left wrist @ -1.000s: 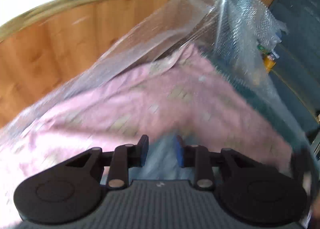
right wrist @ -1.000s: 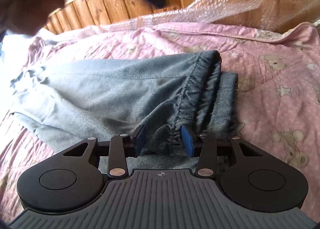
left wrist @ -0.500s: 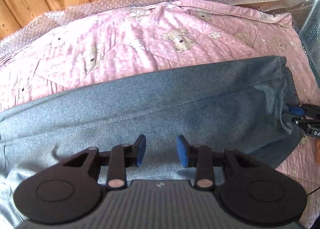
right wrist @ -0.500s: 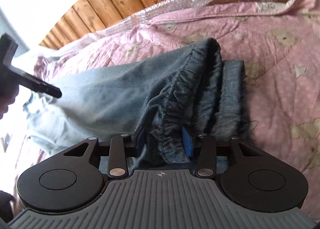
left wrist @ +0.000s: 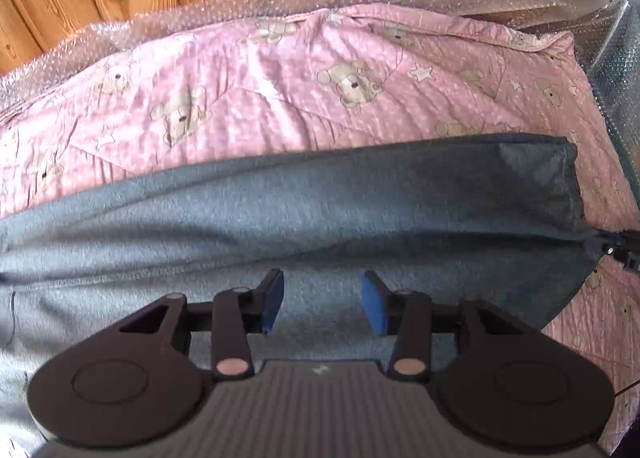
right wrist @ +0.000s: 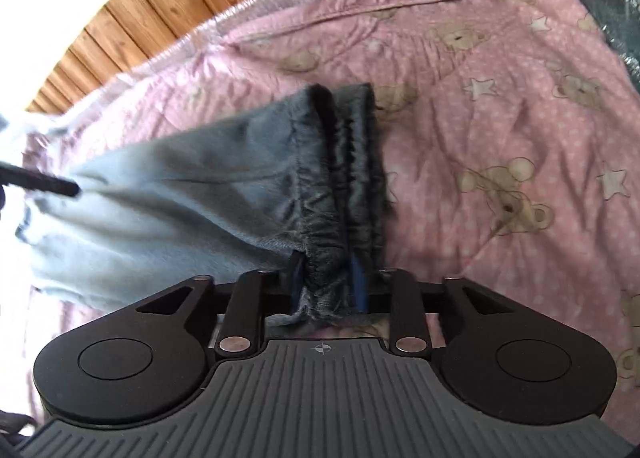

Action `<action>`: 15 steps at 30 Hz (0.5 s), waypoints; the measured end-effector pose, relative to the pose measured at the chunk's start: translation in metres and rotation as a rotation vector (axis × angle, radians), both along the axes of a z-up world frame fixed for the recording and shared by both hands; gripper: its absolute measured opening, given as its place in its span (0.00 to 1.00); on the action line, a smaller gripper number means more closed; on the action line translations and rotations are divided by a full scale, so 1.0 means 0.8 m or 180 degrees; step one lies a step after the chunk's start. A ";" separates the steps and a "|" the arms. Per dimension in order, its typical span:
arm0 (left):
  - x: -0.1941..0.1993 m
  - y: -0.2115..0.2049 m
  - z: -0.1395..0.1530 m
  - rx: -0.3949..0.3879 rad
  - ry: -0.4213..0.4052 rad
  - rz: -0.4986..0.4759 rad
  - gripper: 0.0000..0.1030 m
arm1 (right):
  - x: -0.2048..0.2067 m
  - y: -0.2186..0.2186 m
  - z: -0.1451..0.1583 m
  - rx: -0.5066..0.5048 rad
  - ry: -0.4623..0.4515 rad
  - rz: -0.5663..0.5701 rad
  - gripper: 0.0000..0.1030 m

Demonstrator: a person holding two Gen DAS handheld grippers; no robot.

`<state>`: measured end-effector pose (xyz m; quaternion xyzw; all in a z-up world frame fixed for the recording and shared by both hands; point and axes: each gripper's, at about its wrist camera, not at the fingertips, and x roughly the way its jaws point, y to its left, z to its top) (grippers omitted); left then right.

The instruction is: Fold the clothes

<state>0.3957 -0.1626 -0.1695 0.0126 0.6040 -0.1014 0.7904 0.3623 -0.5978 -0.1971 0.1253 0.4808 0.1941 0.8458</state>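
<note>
Grey pants (left wrist: 320, 218) spread across pink blanket (left wrist: 280, 98), right gripper (right wrist: 326, 282) jaws squeezed on the pants' bunched waistband, left gripper (left wrist: 322, 306) jaws just opening wider, apart above flat pant cloth, nothing pinched between them.

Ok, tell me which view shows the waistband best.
The right wrist view: the gathered waistband of the grey pants runs up the middle and sits pinched in the right gripper. The left wrist view shows it only as the pants' far right edge, pulled taut and seen at a flat angle.
</note>
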 end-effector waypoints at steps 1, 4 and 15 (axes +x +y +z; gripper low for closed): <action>-0.006 0.002 0.000 -0.0034 0.0004 0.0006 0.43 | 0.002 -0.003 0.002 0.0094 -0.0023 -0.0007 0.34; -0.027 0.009 -0.003 -0.0133 0.0051 0.0060 0.47 | 0.015 -0.010 0.028 -0.0021 -0.0316 -0.0063 0.50; -0.098 0.028 -0.048 -0.0139 0.0412 0.0287 0.47 | 0.108 0.089 -0.022 -0.0471 -0.0354 0.0308 0.17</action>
